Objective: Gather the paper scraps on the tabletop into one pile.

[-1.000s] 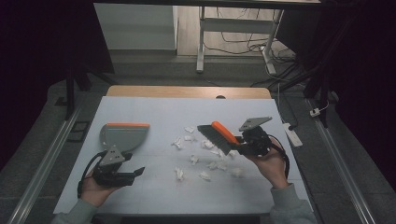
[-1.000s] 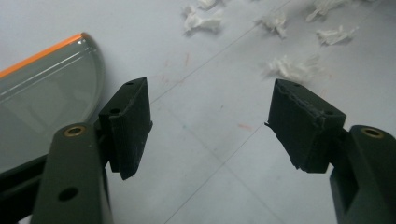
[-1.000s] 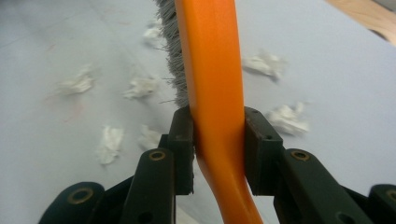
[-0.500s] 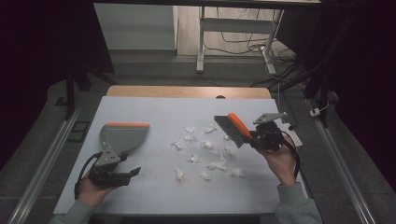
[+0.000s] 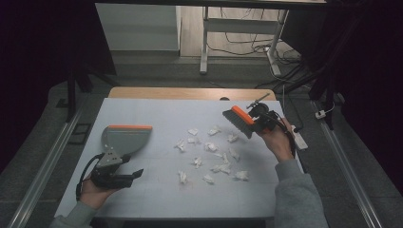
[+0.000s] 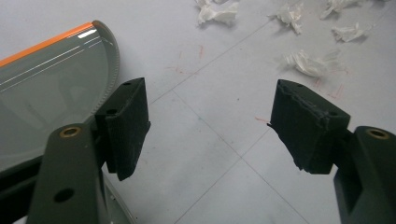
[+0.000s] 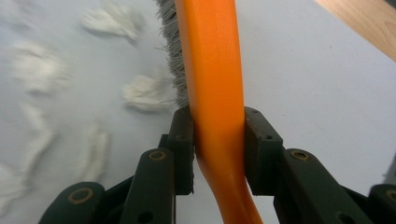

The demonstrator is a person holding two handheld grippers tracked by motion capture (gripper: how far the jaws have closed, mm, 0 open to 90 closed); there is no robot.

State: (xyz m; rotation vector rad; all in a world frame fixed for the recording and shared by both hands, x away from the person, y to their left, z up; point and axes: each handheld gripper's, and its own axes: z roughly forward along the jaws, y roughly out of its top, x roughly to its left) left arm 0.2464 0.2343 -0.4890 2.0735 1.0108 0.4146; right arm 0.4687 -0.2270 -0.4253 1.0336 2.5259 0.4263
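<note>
The right claw (image 5: 254, 124) pinches the orange brush (image 5: 239, 120) above paper scraps (image 5: 212, 148); left claw (image 6: 219, 126) spread.

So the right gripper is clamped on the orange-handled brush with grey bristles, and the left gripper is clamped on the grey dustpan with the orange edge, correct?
Not quite. The left gripper is open, its jaws apart with nothing between them; the grey dustpan with the orange edge lies beside it, as the left gripper view shows. The right gripper is indeed clamped on the orange-handled brush with grey bristles.
</note>
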